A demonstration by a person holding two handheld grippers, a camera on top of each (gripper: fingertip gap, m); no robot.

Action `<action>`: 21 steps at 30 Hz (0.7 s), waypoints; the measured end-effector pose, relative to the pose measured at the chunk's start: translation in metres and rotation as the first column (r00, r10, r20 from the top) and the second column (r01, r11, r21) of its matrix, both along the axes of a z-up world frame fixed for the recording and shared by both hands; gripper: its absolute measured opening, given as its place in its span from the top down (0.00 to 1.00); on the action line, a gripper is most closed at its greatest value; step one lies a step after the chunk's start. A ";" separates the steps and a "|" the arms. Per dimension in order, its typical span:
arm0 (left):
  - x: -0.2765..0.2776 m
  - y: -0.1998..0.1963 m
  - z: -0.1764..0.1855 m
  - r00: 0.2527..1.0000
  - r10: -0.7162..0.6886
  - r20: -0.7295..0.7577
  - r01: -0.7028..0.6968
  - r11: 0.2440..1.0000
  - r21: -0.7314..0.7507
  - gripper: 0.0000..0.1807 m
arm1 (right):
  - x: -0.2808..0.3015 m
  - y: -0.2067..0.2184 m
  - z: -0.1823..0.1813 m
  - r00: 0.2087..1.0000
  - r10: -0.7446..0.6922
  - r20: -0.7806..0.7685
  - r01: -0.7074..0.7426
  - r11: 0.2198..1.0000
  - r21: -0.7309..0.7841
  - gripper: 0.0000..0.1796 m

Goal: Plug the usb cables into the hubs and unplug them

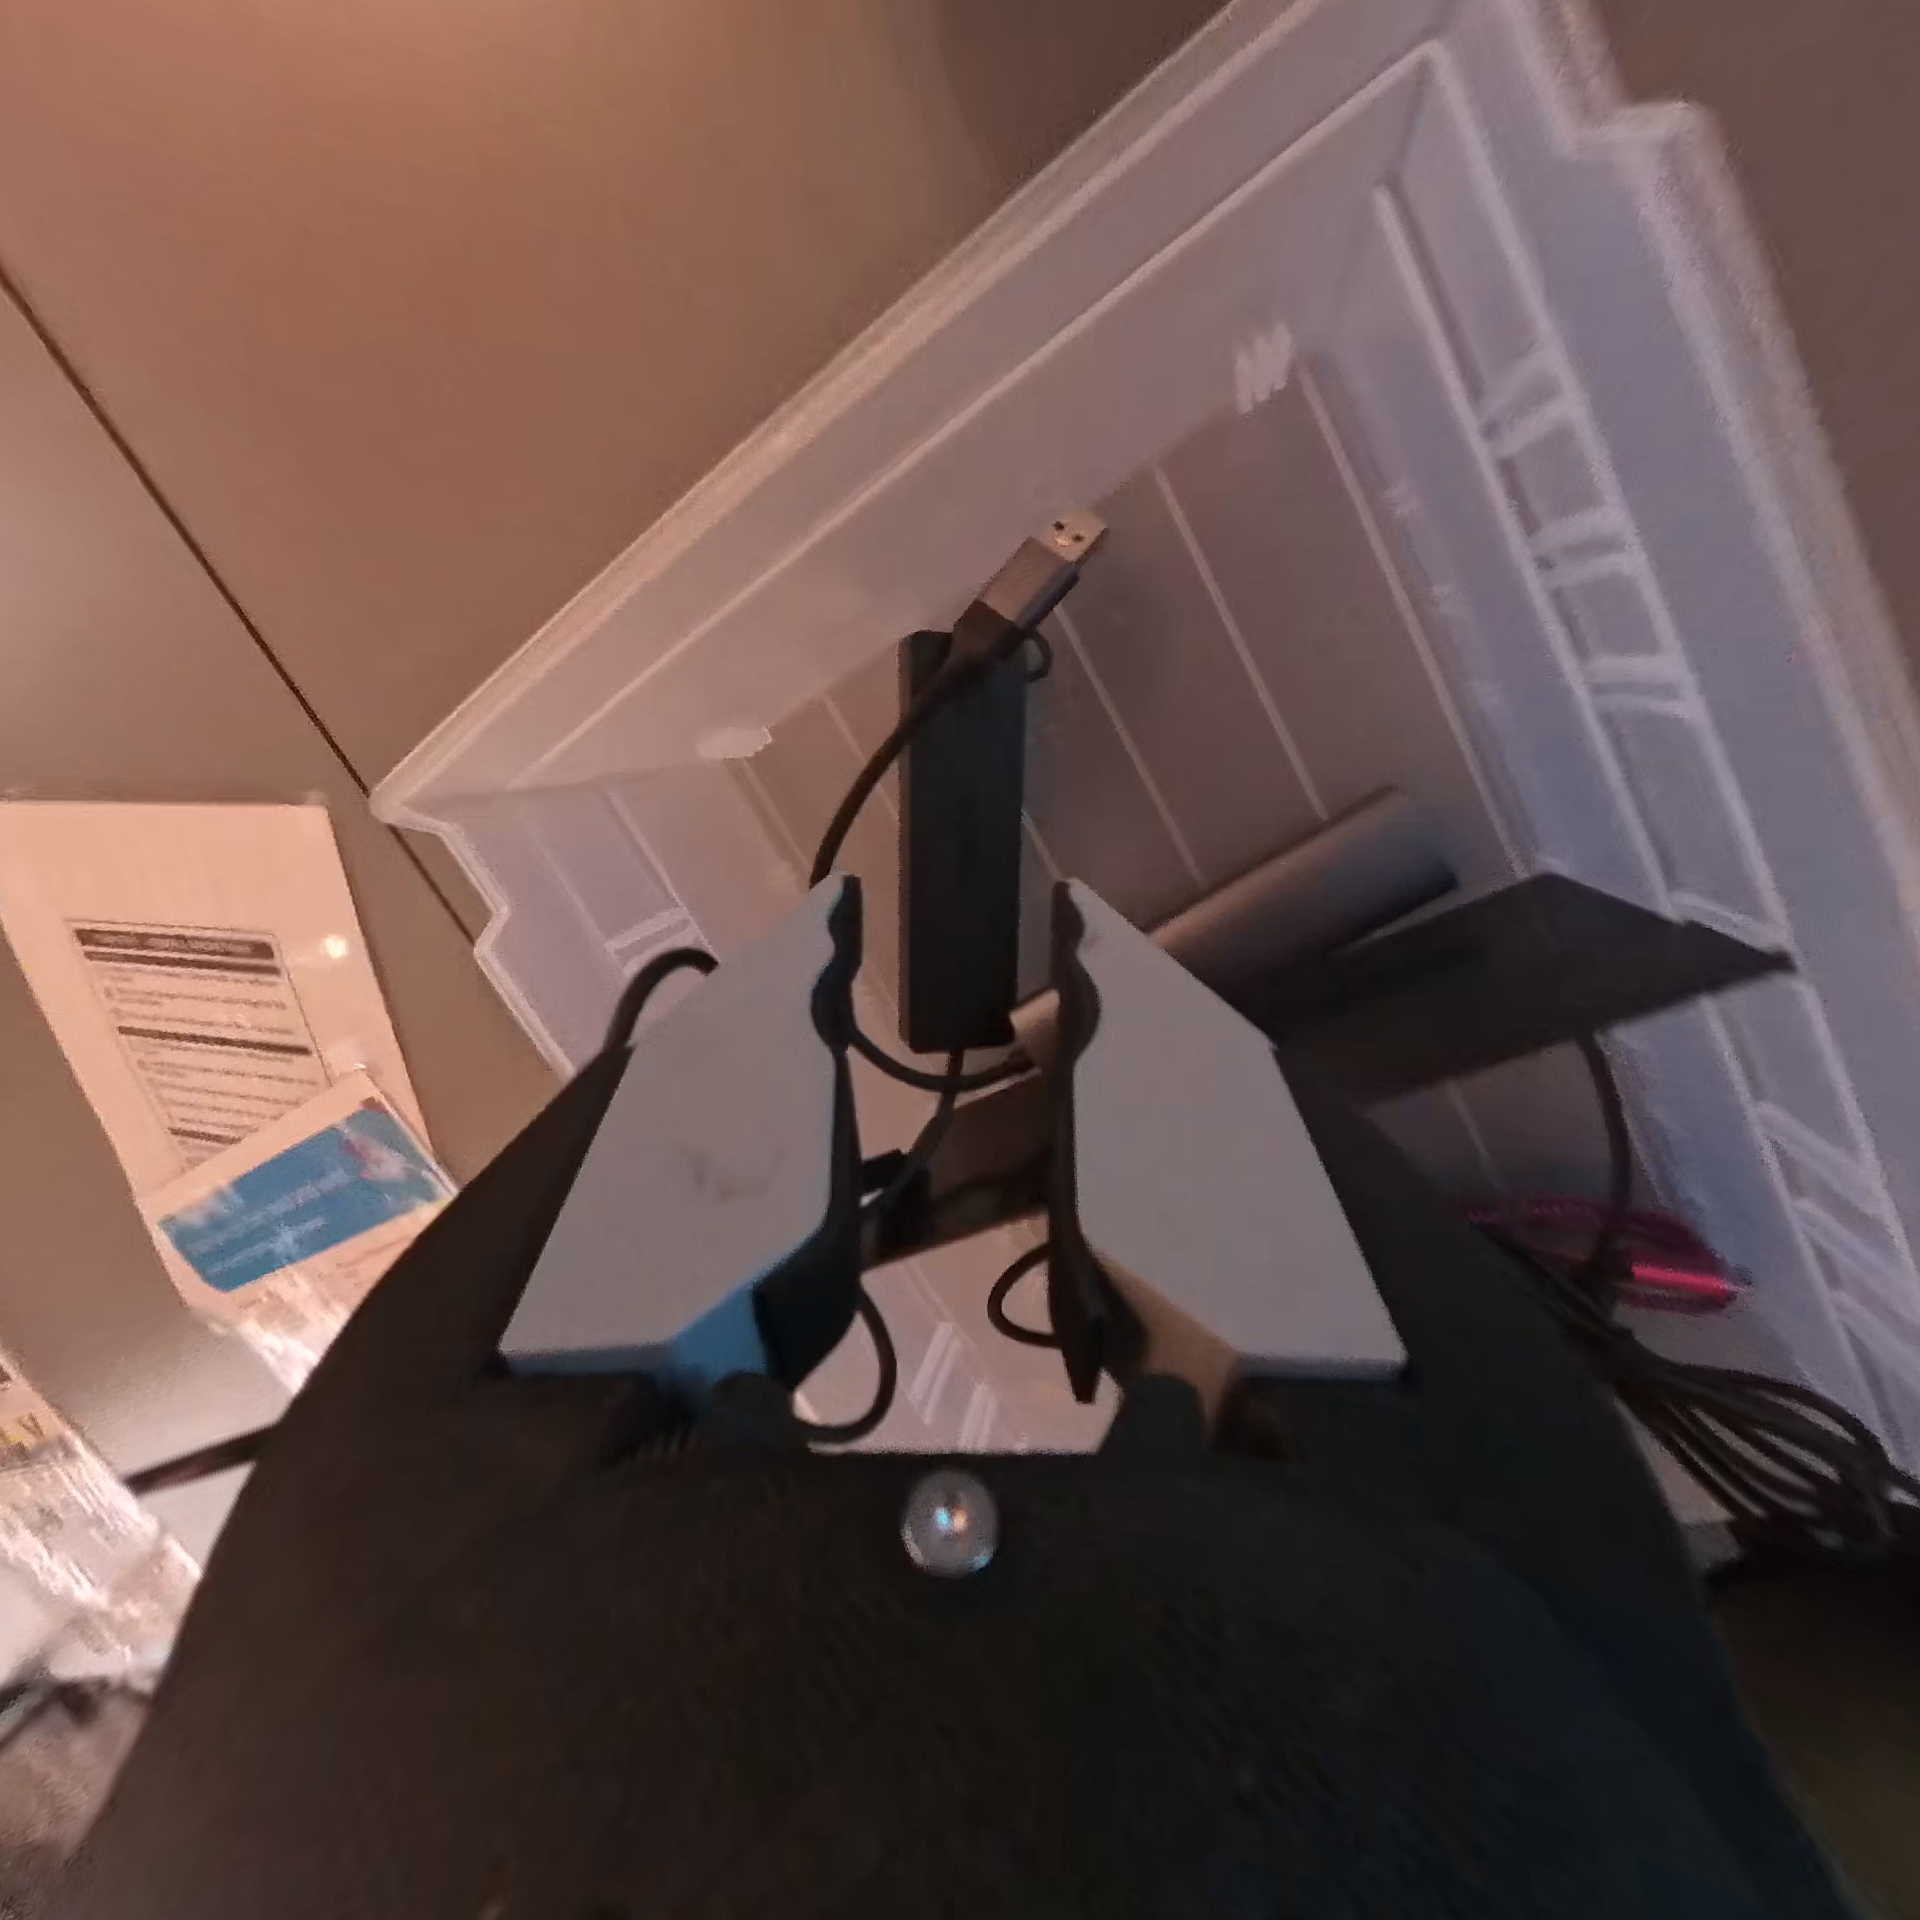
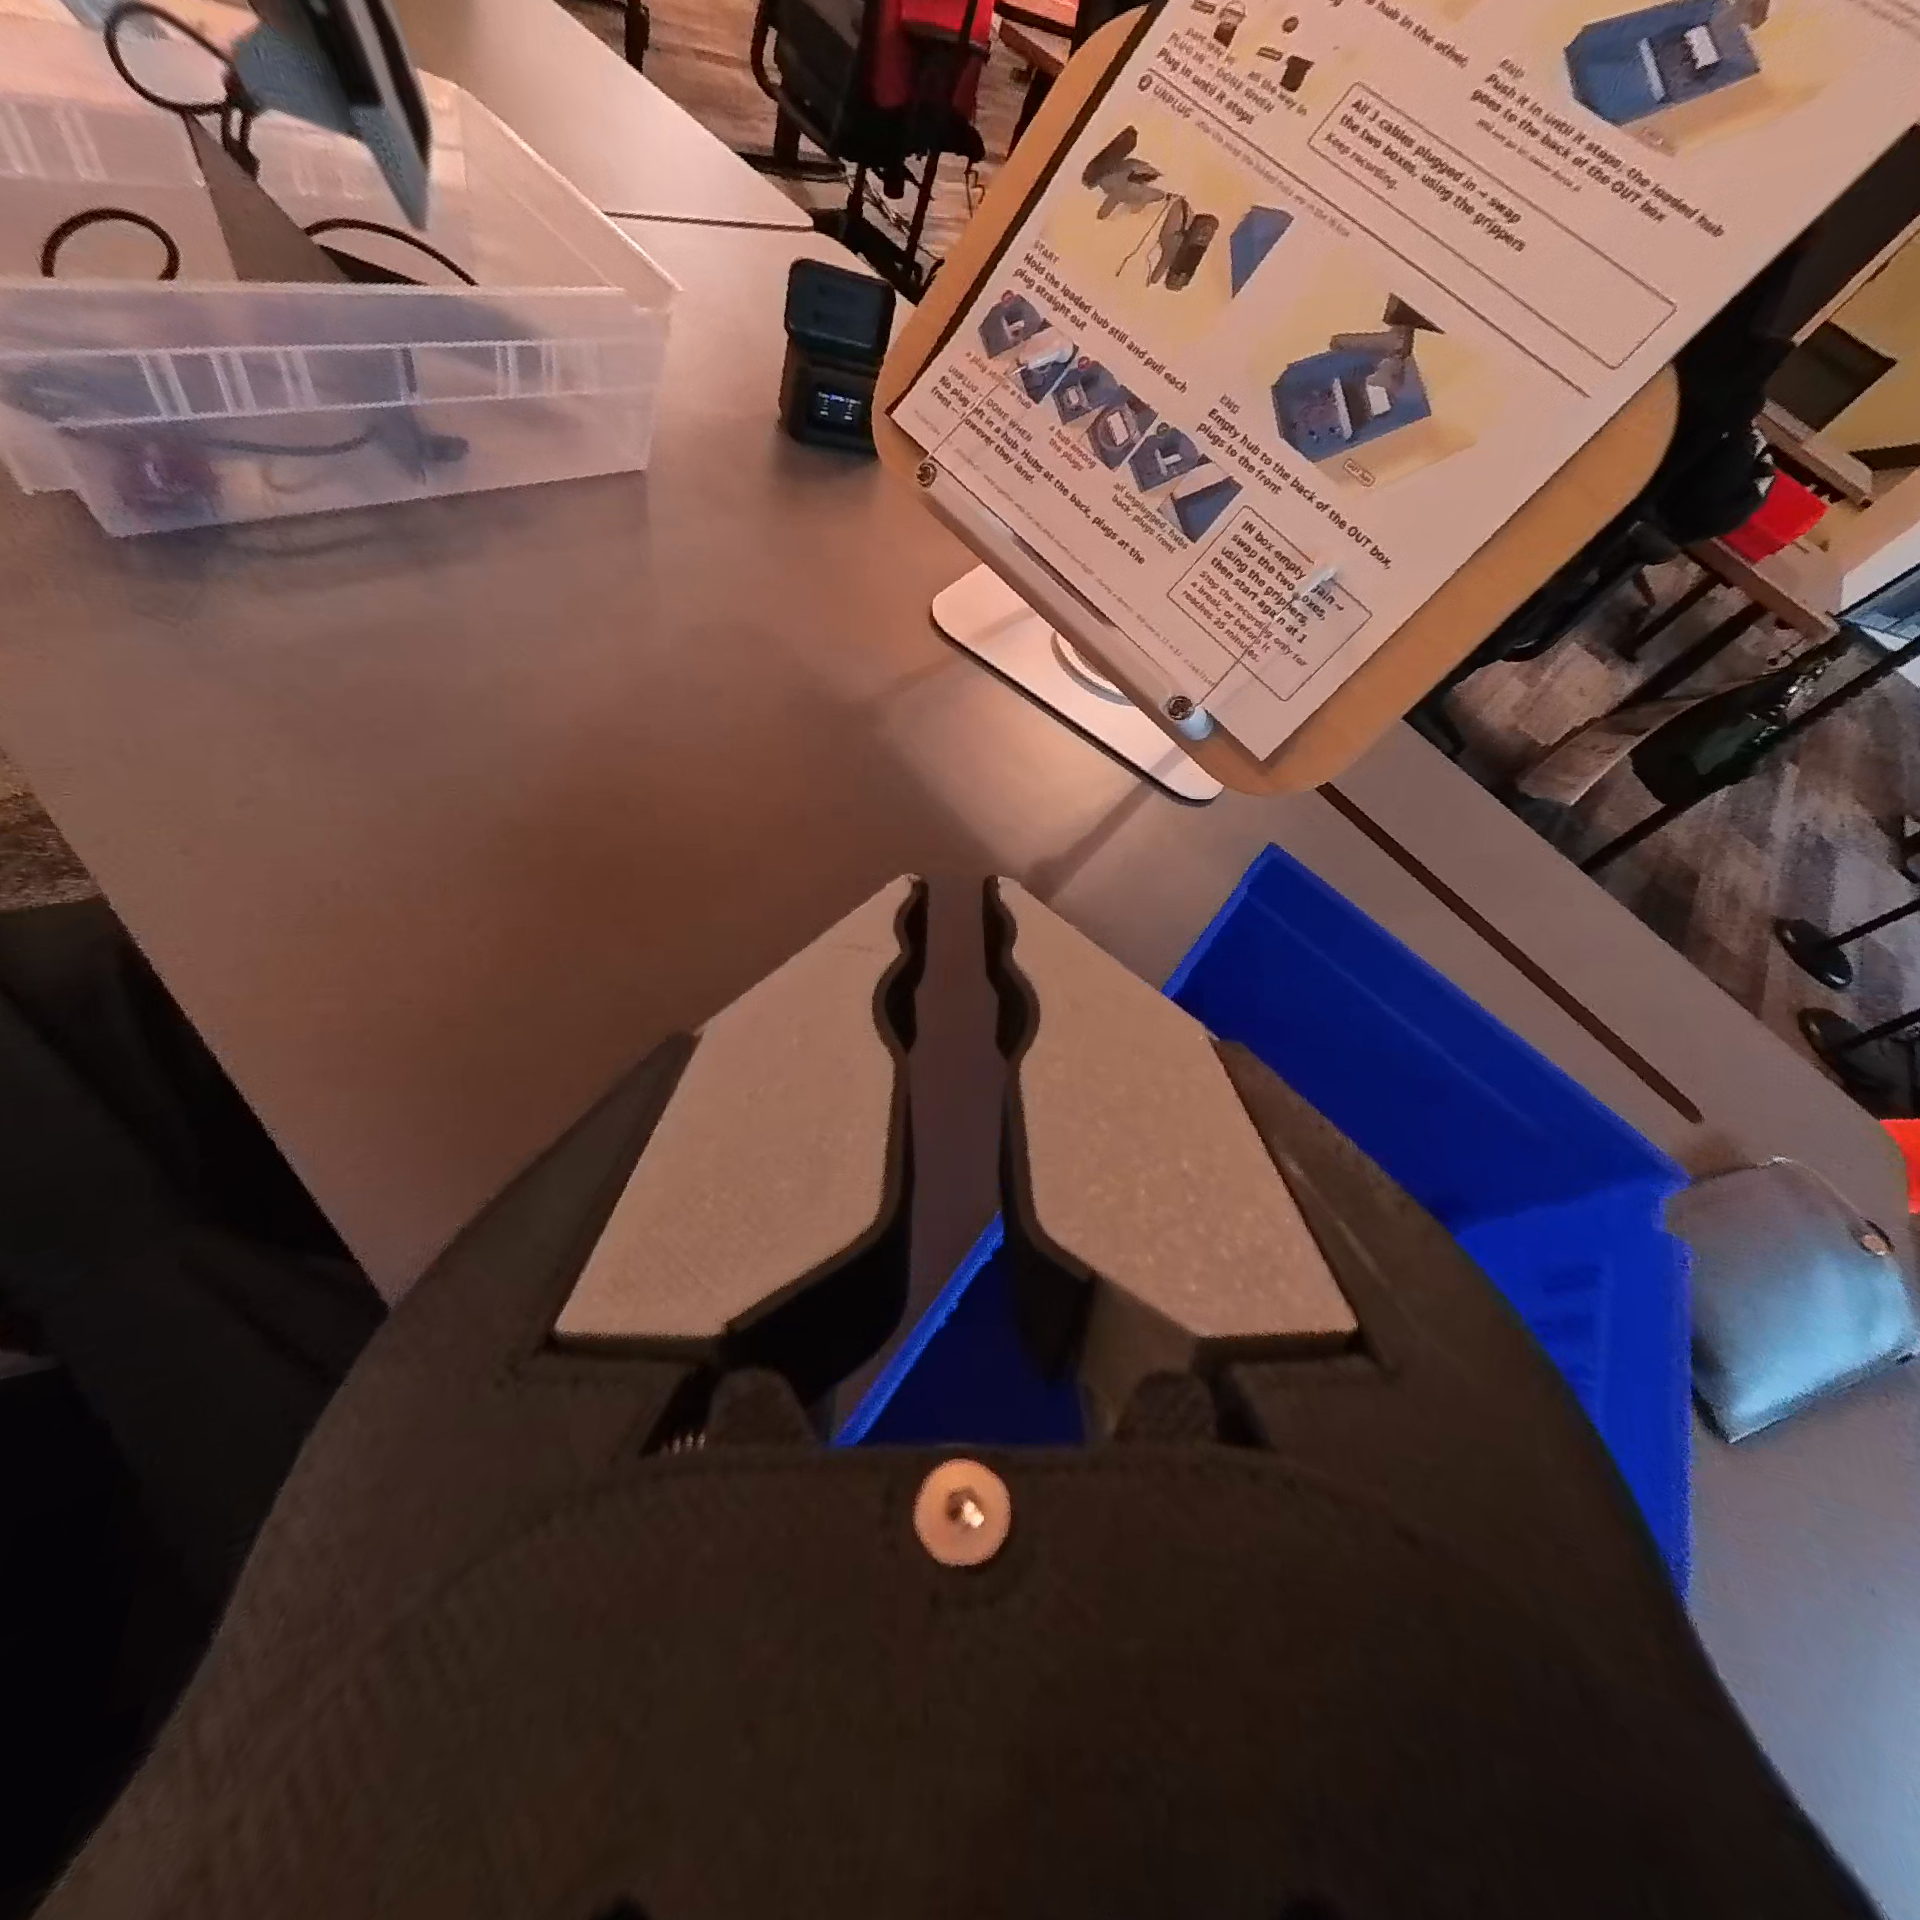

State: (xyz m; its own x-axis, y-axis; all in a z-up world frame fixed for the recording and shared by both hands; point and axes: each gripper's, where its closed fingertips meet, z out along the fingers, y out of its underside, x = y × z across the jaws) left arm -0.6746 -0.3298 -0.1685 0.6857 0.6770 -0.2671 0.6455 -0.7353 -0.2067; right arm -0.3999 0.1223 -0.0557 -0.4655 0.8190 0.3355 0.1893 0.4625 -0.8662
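Note:
In the left wrist view a black USB hub lies lengthwise in a clear plastic box. Its thin black cable loops back past it and ends in a silver USB plug at the hub's far end. My left gripper is open. Its grey fingers stand on either side of the hub's near end, with a small gap on each side. Cable loops run between and around the fingers. My right gripper hovers over the table, its fingers a narrow gap apart and empty.
The box also holds a black wedge stand, a pink cable and black cables. Papers lie left of it. The right wrist view shows the clear box, an instruction board, a blue bin, a small black device and a grey pouch. There is about 55 cm between the tips of the two grippers. Measured from the fingertips, the black USB hub is 6 cm or so from the left gripper and 55 cm from the right. To the silver USB plug: left tips about 9 cm, right tips about 55 cm.

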 end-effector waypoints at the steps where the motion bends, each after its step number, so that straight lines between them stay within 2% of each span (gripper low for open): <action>1: -0.005 -0.004 -0.006 0.999 0.030 0.027 -0.030 0.999 -0.025 0.80 | -0.002 0.001 0.000 1.000 -0.001 -0.008 0.001 1.000 0.005 0.97; 3: -0.015 -0.012 -0.017 0.996 0.055 0.073 -0.049 0.996 -0.076 0.78 | -0.005 0.004 -0.001 1.000 -0.006 -0.013 0.006 1.000 0.001 0.98; 7: -0.020 -0.027 -0.036 0.980 0.038 0.196 -0.002 0.984 -0.180 0.80 | -0.011 0.013 -0.006 1.000 -0.014 0.008 0.014 0.999 -0.033 0.98; 11: -0.019 -0.031 -0.047 0.946 0.047 0.320 0.013 0.983 -0.182 0.75 | -0.021 0.028 -0.016 0.998 -0.049 0.035 0.051 0.998 -0.042 0.99; 15: -0.028 -0.034 -0.053 0.938 0.062 0.341 0.005 0.982 -0.191 0.74 | -0.027 0.036 -0.024 0.996 -0.065 0.059 0.068 0.996 -0.051 0.99; 16: -0.027 -0.033 -0.054 0.932 0.058 0.357 0.008 0.984 -0.180 0.76 | -0.028 0.037 -0.025 0.996 -0.067 0.062 0.070 0.996 -0.052 0.99; 17: -0.023 -0.031 -0.056 0.922 0.053 0.383 0.011 0.987 -0.163 0.83 | -0.029 0.038 -0.026 0.995 -0.069 0.067 0.072 0.996 -0.052 0.99; 21: -0.010 -0.026 -0.061 0.898 0.006 0.439 0.050 0.992 -0.117 0.91 | -0.030 0.040 -0.029 0.994 -0.078 0.076 0.081 0.996 -0.040 0.98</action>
State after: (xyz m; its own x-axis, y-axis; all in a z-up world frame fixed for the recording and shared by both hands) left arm -0.6845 -0.3553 -0.2299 0.7667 0.6418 -0.0161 0.6329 -0.7515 0.1859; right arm -0.4302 0.1624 -0.0851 -0.4210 0.8673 0.2657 0.2885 0.4057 -0.8673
